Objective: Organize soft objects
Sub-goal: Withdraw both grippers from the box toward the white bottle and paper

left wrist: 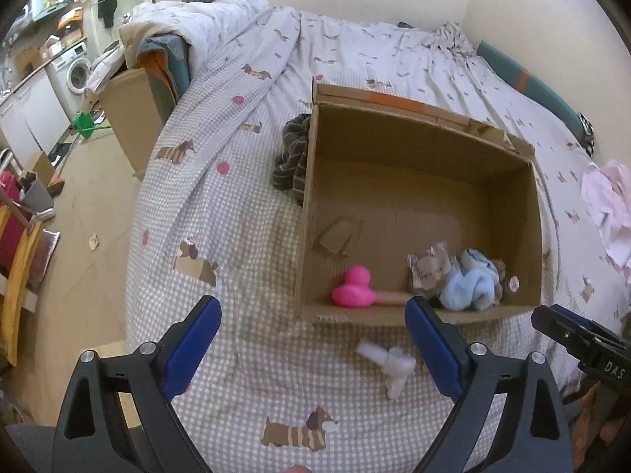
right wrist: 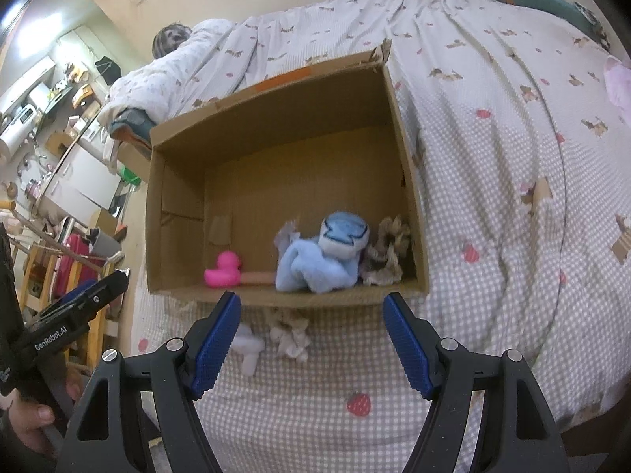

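Observation:
An open cardboard box (left wrist: pixel 426 126) (right wrist: pixel 276 94) lies on the bed. Inside it, near the front wall, are a pink rubber duck (left wrist: pixel 353 288) (right wrist: pixel 223 270), a light blue soft toy (left wrist: pixel 469 283) (right wrist: pixel 319 260) and a beige crumpled soft thing (right wrist: pixel 388 252). A white plastic piece (left wrist: pixel 388 362) (right wrist: pixel 248 349) lies on the cover before the box, with a small crumpled beige thing (right wrist: pixel 290 337) beside it. My left gripper (left wrist: pixel 313 339) is open and empty above the cover. My right gripper (right wrist: pixel 311 339) is open and empty before the box's front wall.
A dark striped cloth (left wrist: pixel 294 157) lies left of the box. A pink-white garment (left wrist: pixel 609 205) lies at the right of the bed. A folded duvet (left wrist: pixel 197 19) is at the bed's head. The floor, chairs and a washing machine (left wrist: pixel 77 71) are left.

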The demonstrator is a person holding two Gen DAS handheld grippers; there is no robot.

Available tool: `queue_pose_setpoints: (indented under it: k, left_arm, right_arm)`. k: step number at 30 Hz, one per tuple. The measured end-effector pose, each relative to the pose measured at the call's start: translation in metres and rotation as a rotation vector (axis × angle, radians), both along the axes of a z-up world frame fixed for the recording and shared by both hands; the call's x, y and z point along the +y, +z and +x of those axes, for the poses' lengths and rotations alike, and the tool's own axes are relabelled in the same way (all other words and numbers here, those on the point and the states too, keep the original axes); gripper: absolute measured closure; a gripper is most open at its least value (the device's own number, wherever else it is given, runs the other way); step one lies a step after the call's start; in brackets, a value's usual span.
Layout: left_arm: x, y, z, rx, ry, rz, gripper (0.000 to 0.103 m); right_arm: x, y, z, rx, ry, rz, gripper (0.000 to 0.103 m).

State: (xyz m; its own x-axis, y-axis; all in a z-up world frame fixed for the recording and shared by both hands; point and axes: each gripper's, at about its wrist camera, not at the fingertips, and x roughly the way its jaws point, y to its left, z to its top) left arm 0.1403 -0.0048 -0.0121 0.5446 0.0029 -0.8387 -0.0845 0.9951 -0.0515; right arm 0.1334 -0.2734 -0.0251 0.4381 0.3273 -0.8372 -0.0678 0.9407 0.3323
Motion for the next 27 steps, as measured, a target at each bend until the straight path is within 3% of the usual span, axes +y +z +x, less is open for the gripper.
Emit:
queue_pose_setpoints:
  k: [8, 14, 22, 24, 27]
  left_arm:
    - [0.002, -0.006, -0.014, 0.016, 0.008, 0.006, 0.01]
    - [-0.005, -0.025, -0.015, 0.086, -0.027, 0.014, 0.01]
    - [-0.035, -0.063, -0.005, 0.202, -0.105, -0.106, 0.012]
    - [-0.046, -0.068, -0.003, 0.18, -0.123, -0.105, 0.019]
    - [-0.065, -0.08, 0.006, 0.179, -0.165, -0.073, 0.019]
  right_arm:
    - [-0.007, -0.014, -0.017, 0.062, -0.017, 0.021, 0.024]
    - [-0.009, -0.036, -0.02, 0.16, -0.021, -0.003, 0.024]
    - [-0.018, -0.039, -0.021, 0.17, -0.041, -0.003, 0.024]
    - [-0.024, -0.038, -0.022, 0.172, -0.054, 0.0, 0.024]
    - [-0.036, -0.038, -0.026, 0.179, -0.083, 0.002, 0.024]
